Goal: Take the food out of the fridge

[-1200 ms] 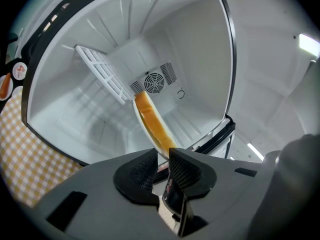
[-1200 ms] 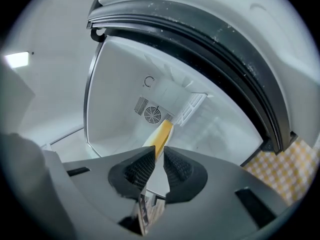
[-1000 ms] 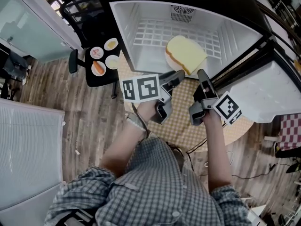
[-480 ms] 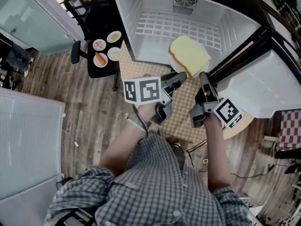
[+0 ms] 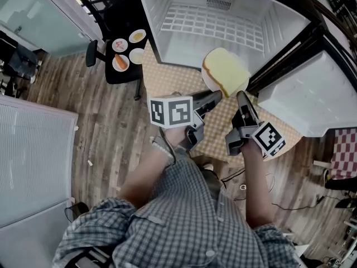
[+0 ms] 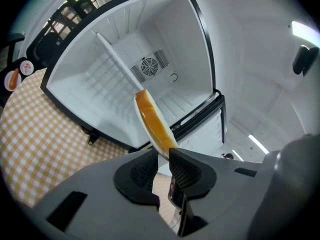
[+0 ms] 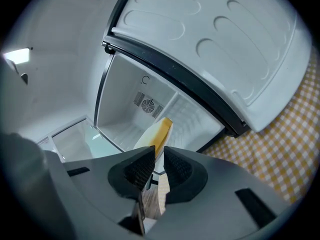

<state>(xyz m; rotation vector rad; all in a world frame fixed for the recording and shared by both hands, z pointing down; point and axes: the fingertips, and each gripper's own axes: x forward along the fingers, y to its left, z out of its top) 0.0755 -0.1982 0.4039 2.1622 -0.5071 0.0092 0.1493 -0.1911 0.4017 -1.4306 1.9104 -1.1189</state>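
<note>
A slice of bread (image 5: 225, 68) lies on a white plate (image 5: 207, 81), held out in front of the open mini fridge (image 5: 184, 52), above the yellow-checked table (image 5: 167, 77). My left gripper (image 5: 212, 97) is shut on the plate's near left rim and my right gripper (image 5: 241, 97) on its near right rim. In the left gripper view the plate and bread (image 6: 151, 120) stand edge-on, pinched between the left gripper (image 6: 164, 156) pads. The right gripper view shows the bread (image 7: 161, 132) rising from the right gripper (image 7: 158, 160). The fridge interior (image 6: 125, 69) is empty, with a wire shelf.
The fridge door (image 5: 312, 94) stands open at the right. A small black side table (image 5: 124, 66) to the left carries three little dishes of food (image 5: 120, 61). A black chair (image 5: 103, 10) stands behind it. Wooden floor surrounds the table.
Both grippers have drawn back toward me with the plate, and the bread has come from the fridge's front lip to outside it, over the table.
</note>
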